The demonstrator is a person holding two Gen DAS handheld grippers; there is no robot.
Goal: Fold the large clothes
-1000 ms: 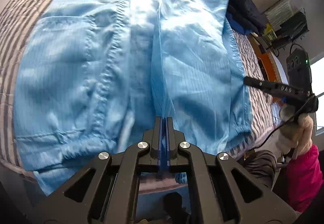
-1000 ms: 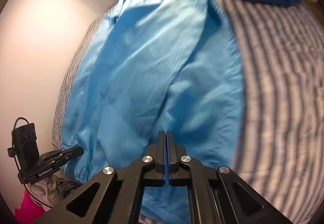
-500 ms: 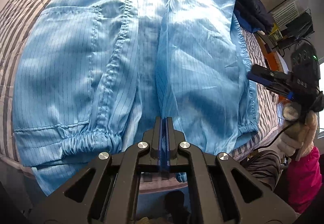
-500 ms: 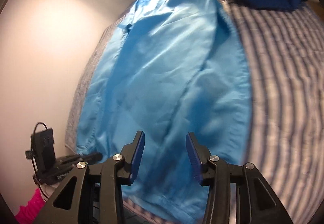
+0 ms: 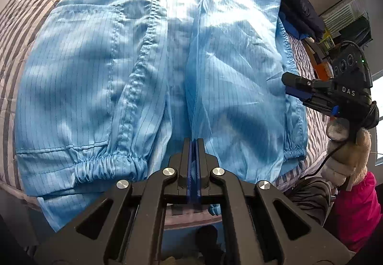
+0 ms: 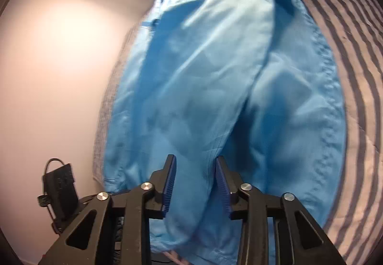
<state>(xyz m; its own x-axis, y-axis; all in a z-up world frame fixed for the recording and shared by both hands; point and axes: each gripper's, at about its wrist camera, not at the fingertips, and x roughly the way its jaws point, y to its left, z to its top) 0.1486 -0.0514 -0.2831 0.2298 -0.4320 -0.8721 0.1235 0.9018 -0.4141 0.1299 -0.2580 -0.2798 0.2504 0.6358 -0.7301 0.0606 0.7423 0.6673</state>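
Observation:
A large light-blue pinstriped coat (image 5: 100, 78) lies spread front-up on a striped bed, with elastic cuffs near the front edge. My left gripper (image 5: 194, 143) is shut on the coat's centre front edge, near the hem. My right gripper (image 6: 195, 169) hovers low over the coat's side panel (image 6: 287, 121). Its jaws are apart and closing, and a soft fold of blue cloth rises between the pads without being pinched. In the left wrist view the right gripper (image 5: 287, 85) sits over the coat's right side seam, carried by a gloved hand (image 5: 347, 152).
The grey-and-white striped bedcover (image 5: 31, 6) shows around the coat. A pile of dark clothes (image 5: 294, 1) lies at the far right corner of the bed. A wire rack (image 5: 344, 18) stands beyond it. A pale wall (image 6: 55, 54) runs along the bed's far side.
My right gripper went from shut to wide open, then partly closed, while moving down and in over the coat's right side. The left gripper stayed shut on the front edge.

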